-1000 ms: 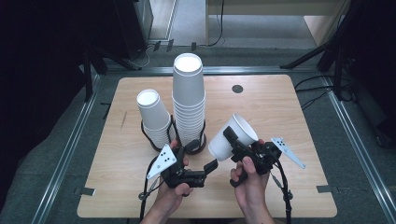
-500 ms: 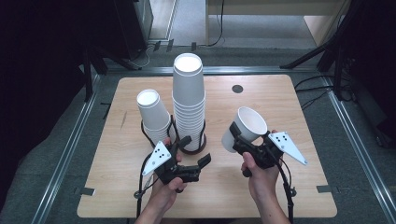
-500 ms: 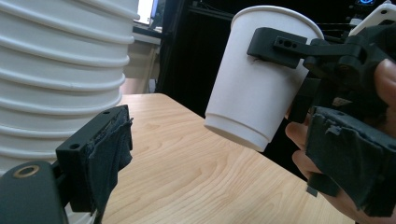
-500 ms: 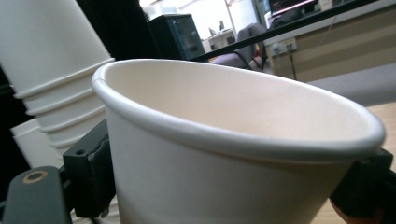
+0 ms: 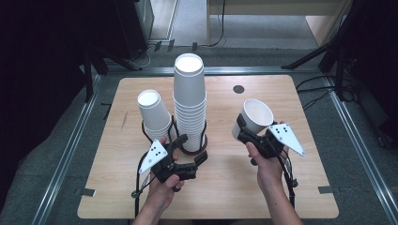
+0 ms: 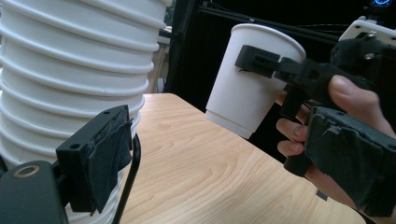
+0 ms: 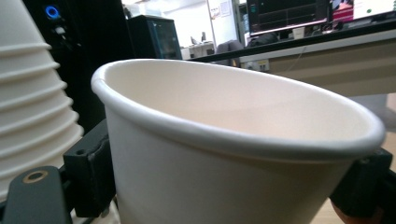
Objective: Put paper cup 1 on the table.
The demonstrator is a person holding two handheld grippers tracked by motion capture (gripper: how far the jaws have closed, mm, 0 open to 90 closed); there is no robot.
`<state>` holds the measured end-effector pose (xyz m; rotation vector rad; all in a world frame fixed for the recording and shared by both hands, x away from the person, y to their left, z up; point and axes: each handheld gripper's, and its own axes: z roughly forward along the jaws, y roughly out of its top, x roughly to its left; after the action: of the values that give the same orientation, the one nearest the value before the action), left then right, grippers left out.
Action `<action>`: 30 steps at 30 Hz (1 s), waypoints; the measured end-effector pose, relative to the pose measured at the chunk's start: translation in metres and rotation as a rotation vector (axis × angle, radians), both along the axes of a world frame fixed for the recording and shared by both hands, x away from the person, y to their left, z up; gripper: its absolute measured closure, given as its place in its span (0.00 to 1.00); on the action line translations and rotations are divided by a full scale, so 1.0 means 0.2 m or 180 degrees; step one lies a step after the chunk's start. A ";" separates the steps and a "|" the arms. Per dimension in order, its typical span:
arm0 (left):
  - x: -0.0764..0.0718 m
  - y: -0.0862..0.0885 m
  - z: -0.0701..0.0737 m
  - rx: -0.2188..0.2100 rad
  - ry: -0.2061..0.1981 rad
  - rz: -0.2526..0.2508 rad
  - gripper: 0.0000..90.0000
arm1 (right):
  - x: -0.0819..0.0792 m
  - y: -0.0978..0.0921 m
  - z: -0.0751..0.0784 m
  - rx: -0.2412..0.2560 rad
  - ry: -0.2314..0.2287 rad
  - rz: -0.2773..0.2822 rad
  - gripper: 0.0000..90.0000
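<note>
The right tongs [image 5: 248, 129] are pinching a light, crushable paper cup [image 5: 255, 117] by its wall above the table [image 5: 220, 187], while the left tongs [image 5: 190, 152] are sitting spread beside the tall stack [image 5: 189, 105].

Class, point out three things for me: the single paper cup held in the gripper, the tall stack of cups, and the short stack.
single paper cup [image 5: 257, 115], high view, inner wall
tall stack [image 5: 189, 105], high view, side
short stack [image 5: 153, 112], high view, side
</note>
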<state>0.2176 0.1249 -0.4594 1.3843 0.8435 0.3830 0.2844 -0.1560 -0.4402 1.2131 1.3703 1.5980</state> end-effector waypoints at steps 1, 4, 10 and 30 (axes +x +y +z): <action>0.00 0.00 0.00 0.0026 0.0014 0.0012 0.09 | 0.03 -0.01 -0.01 -0.0099 -0.0009 -0.0038 0.14; 0.01 0.01 0.00 0.0023 0.0030 0.0026 0.09 | 0.07 -0.01 -0.03 -0.0244 0.0001 -0.0106 0.14; 0.01 0.01 0.00 0.0055 0.0042 0.0079 0.09 | 0.14 -0.04 -0.07 -0.0326 0.0002 -0.0194 0.14; 0.03 0.06 0.00 0.0066 0.0101 0.0190 0.09 | 0.43 -0.07 -0.28 -0.0735 0.0077 -0.0312 0.14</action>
<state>0.2239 0.1360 -0.4597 1.3898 0.9108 0.4175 0.3703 -0.1702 -0.4952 1.1446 1.4433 1.3214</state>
